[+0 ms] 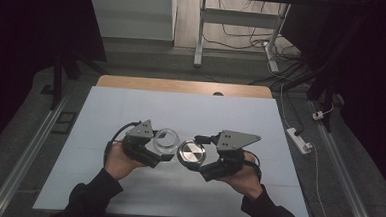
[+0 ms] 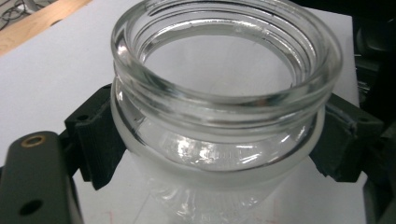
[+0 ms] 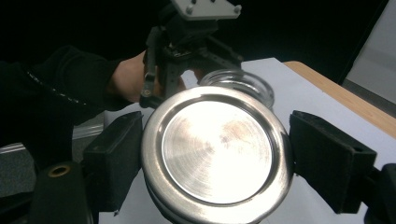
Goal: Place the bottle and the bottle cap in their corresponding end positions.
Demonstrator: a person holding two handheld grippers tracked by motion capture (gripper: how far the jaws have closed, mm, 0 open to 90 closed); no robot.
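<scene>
A clear glass jar [image 1: 167, 139] with a threaded open mouth stands at the middle of the white table cover. My left gripper [image 1: 161, 148] is shut on it. In the left gripper view both black pads [image 2: 100, 135] press the jar [image 2: 219, 154] just below its rim. Right beside the jar is a round steel lid [image 1: 191, 153], with my right gripper [image 1: 194, 156] shut on it. In the right gripper view the lid [image 3: 217, 151] faces the camera, flat side up, clamped between the pads [image 3: 114, 158]. Behind it are the jar [image 3: 238, 81] and the other gripper [image 3: 187, 42].
The white sheet [image 1: 131, 110] covers the table, with a strip of wooden edge [image 1: 182, 86] at the far side. A power strip [image 1: 299, 140] and cables lie on the floor to the right. Desk legs [image 1: 200, 34] stand beyond the table.
</scene>
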